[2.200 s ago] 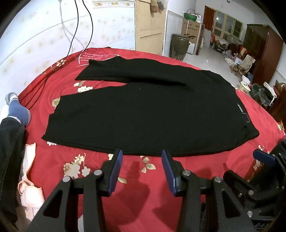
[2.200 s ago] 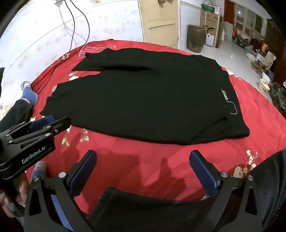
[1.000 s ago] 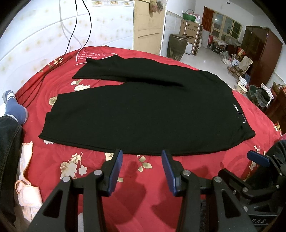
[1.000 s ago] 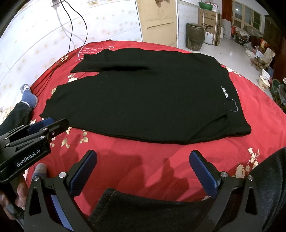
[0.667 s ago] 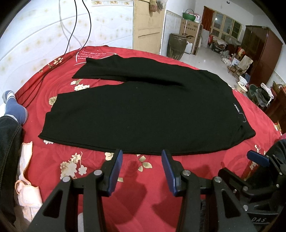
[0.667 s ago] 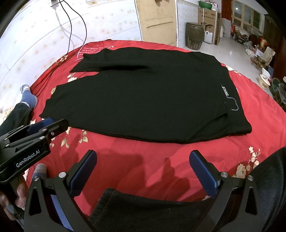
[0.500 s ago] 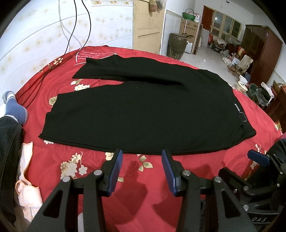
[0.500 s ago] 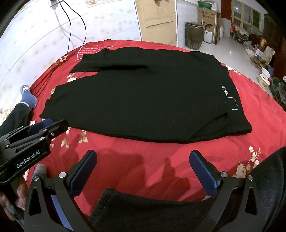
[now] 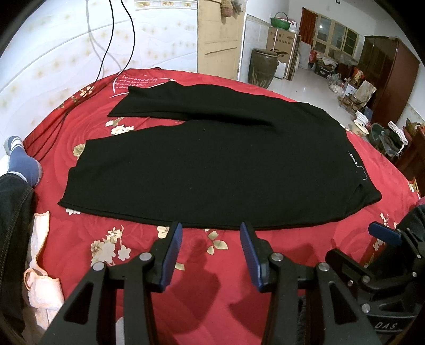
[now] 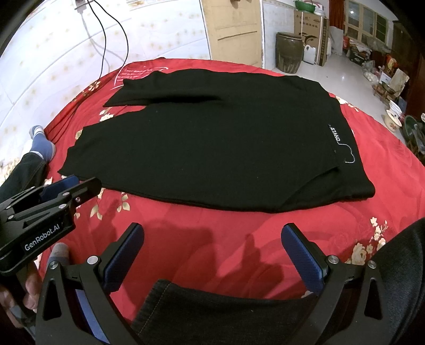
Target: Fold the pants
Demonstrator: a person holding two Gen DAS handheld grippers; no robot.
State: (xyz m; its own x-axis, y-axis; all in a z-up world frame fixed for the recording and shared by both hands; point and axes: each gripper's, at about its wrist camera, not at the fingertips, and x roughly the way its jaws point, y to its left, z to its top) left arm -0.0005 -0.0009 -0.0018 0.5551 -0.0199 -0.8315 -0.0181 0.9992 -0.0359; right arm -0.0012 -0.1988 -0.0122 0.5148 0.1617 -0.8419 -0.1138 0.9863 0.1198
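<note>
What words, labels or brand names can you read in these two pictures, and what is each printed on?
"STAND": white lettering near the waist of the black pants.
"GenRobot.AI": white print on the black left gripper, seen from the right wrist view.
"DAS": partial letters on the black right gripper, seen from the left wrist view.
White script on the red floral bedspread: too small to read surely.
Print on the brown cardboard box: blurred.

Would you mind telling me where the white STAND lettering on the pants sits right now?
In both wrist views the STAND lettering sits at the right end of the black pants, spread on the red bedspread, toward the tiled-floor side.
</note>
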